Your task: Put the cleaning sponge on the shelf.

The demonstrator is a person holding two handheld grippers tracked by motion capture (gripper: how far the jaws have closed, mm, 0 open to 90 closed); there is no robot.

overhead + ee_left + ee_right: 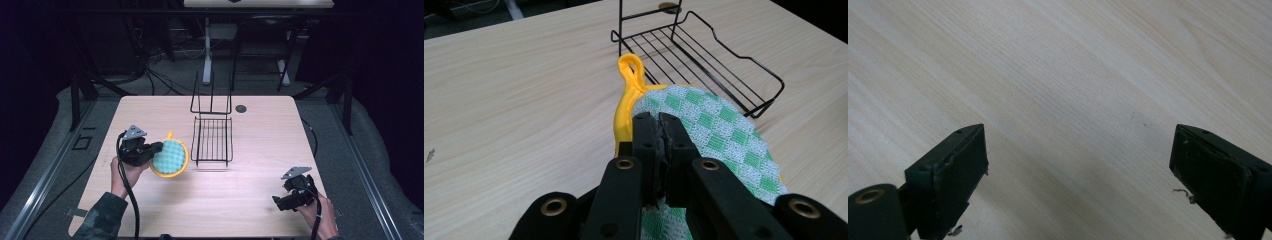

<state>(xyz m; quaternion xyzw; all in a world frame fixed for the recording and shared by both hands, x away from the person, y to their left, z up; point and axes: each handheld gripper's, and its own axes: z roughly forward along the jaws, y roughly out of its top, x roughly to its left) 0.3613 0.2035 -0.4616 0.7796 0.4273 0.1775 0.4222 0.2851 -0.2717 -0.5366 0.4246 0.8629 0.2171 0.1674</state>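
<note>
My left claw (659, 125) pinches round green-checked, yellow-rimmed pot holder (719, 135), lifted above tabletop (250, 200); black wire rack (212, 140) just beyond, nearer left. My right claw (1078, 175) spread, empty.

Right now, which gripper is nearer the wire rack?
Left. The left gripper is just left of the rack, shut on a pot holder. The right gripper is open near the table's front right corner.

Left hand-held gripper (663, 125) clamped, right hand-held gripper (1078, 165) agape
</note>
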